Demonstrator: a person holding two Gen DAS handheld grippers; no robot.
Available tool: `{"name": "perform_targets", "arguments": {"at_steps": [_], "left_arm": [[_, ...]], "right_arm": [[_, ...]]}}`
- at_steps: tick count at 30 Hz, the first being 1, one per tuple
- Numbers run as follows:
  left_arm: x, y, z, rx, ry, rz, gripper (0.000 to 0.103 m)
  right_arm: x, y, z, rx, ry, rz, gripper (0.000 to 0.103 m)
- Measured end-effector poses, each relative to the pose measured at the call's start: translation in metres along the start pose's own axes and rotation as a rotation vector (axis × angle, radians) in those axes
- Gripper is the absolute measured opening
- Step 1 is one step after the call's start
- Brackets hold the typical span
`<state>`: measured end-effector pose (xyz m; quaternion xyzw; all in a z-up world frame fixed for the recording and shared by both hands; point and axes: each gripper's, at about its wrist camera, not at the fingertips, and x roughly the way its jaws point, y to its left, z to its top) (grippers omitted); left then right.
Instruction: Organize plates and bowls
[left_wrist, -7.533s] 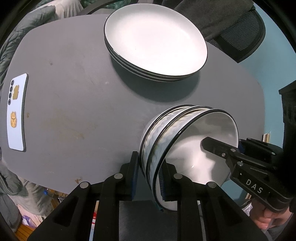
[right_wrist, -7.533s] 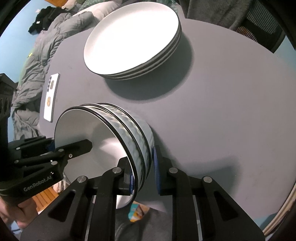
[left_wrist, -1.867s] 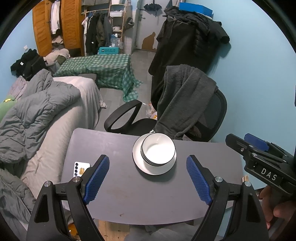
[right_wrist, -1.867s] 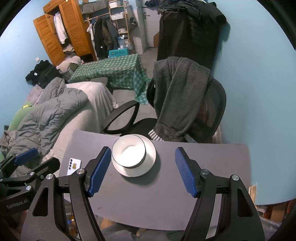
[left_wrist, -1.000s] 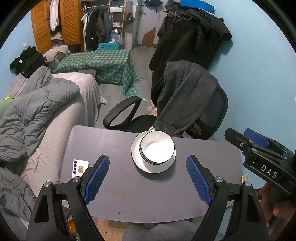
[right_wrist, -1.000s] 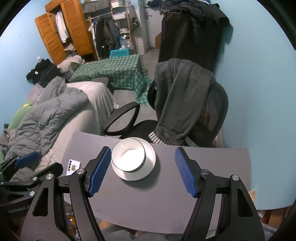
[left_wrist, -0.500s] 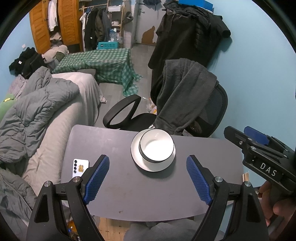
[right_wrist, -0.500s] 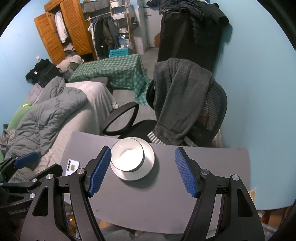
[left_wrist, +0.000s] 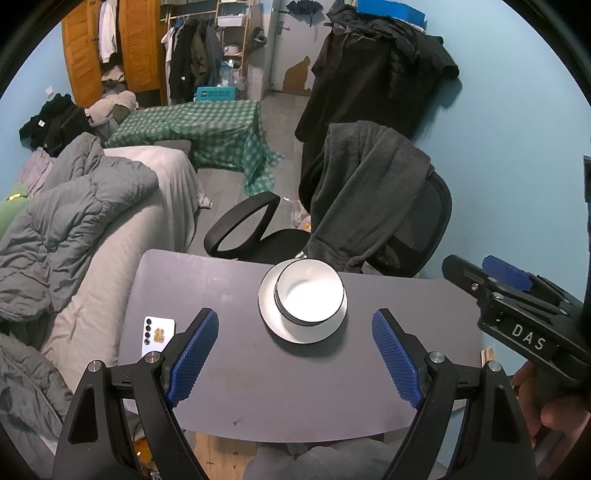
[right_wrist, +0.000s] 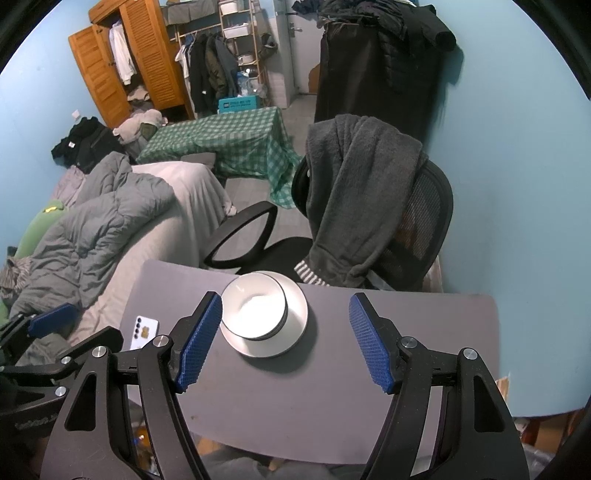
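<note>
A stack of white bowls with black rims (left_wrist: 309, 296) stands upright on a stack of white plates (left_wrist: 271, 320) near the far edge of the grey table (left_wrist: 295, 376). The bowls (right_wrist: 254, 309) and plates (right_wrist: 297, 326) also show in the right wrist view. My left gripper (left_wrist: 294, 357) is open and empty, held high above the table's near side. My right gripper (right_wrist: 285, 339) is open and empty, also high above the table. The right gripper's body shows at the right of the left wrist view (left_wrist: 517, 314).
A white phone (left_wrist: 158, 335) lies at the table's left edge. A black office chair (left_wrist: 388, 221) draped with a grey garment stands behind the table. A bed with a grey duvet (left_wrist: 74, 221) is on the left. The blue wall is on the right.
Earlier both grippers held the tilted bowl stack near the plates. Now the bowls sit on the plates and both grippers are open and raised. Over the last second the view has barely shifted.
</note>
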<state>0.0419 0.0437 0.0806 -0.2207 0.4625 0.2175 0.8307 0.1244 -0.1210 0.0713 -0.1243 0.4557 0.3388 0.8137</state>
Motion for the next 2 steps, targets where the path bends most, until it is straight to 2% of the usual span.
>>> {"name": "perform_targets", "arguments": {"at_steps": [2], "left_arm": [[0.0000,-0.0003,0.0001,-0.005,0.004,0.001,0.086]], "right_arm": [[-0.0003,0.0001,0.0000,0.000,-0.002,0.000,0.071]]}}
